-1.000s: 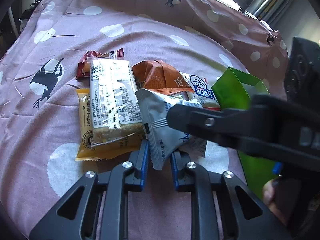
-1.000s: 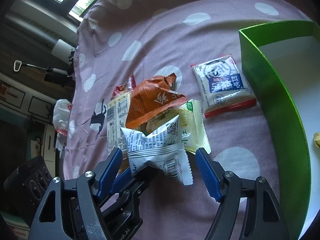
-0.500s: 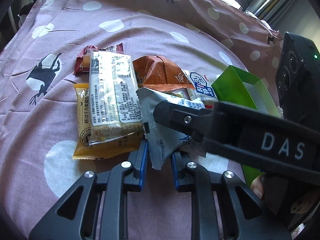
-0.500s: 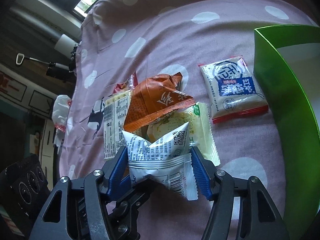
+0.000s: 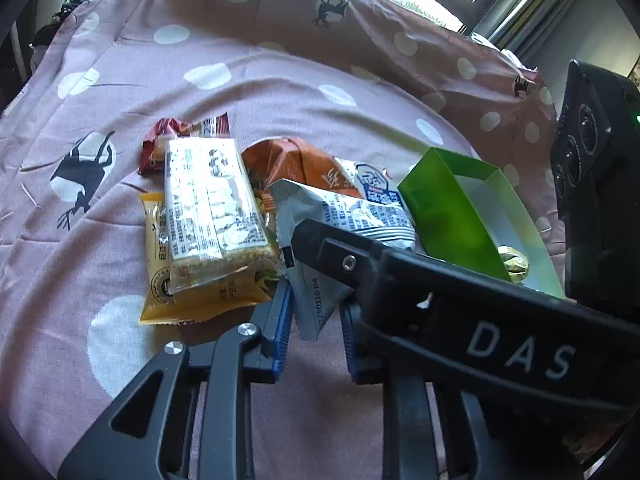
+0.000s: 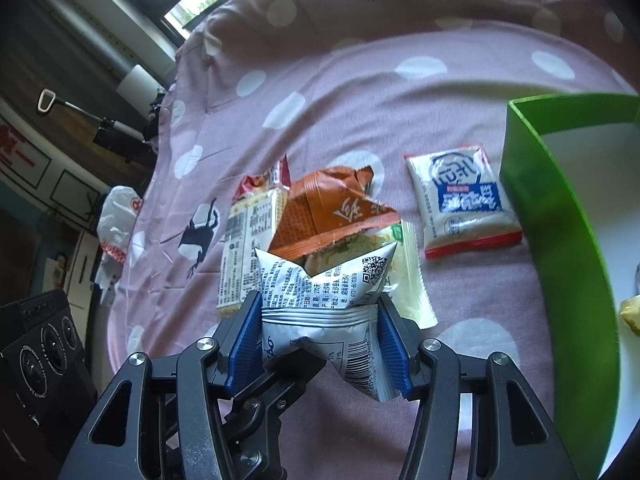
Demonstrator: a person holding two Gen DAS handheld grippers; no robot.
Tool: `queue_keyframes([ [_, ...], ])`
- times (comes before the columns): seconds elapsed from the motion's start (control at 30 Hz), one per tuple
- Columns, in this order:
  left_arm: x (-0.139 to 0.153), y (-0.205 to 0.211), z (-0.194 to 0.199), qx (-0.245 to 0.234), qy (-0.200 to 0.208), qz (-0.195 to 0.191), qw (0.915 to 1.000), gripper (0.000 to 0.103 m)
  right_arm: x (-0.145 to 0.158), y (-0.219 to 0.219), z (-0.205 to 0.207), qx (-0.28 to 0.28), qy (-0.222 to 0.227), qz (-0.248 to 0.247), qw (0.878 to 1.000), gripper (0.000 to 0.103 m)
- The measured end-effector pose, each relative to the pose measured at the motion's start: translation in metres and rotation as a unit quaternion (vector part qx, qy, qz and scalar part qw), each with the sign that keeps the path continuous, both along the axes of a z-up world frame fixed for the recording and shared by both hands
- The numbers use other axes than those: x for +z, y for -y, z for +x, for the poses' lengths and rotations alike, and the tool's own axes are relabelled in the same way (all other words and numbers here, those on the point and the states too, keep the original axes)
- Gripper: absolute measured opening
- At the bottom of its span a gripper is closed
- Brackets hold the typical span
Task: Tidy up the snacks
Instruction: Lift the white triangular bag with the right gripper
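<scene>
The silver packet [image 6: 320, 312] sits low in the centre of the right wrist view, long axis across the frame, barcode and QR code facing up, crumpled between both grippers. The right gripper [image 6: 320, 340] jaws have just been closing and now press its two sides; the left gripper [image 5: 316, 320] jaws pinch its lower corner, printed "250110 04". Behind lie an orange packet [image 6: 328, 208], a blue-labelled packet [image 6: 464, 204] and a green box [image 6: 560, 216] on the spotted bedsheet [image 6: 360, 92]. The right gripper's arm reads "DAS".

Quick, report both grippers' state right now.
Left gripper: shut on the corner of the silver snack packet.
Right gripper: jaws have just been closing; pads now press the same silver snack packet's sides.
</scene>
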State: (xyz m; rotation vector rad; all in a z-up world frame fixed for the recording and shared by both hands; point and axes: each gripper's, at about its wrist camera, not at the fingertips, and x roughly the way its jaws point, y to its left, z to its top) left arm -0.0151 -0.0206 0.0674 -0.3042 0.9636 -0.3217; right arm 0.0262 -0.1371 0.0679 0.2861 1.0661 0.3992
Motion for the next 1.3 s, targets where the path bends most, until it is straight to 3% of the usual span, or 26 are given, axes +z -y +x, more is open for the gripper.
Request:
queue_keyframes([
  [0.53, 0.018, -0.008, -0.01, 0.014, 0.049, -0.035, 0.9981, 0.026, 0.031, -0.006, -0.019, -0.012, 0.083, -0.039, 0.996, 0.058],
  [1.3, 0.031, -0.004, -0.017, 0.008, 0.092, -0.046, 0.9946, 0.028, 0.046, 0.0, -0.03, -0.028, 0.109, -0.036, 0.993, 0.058],
])
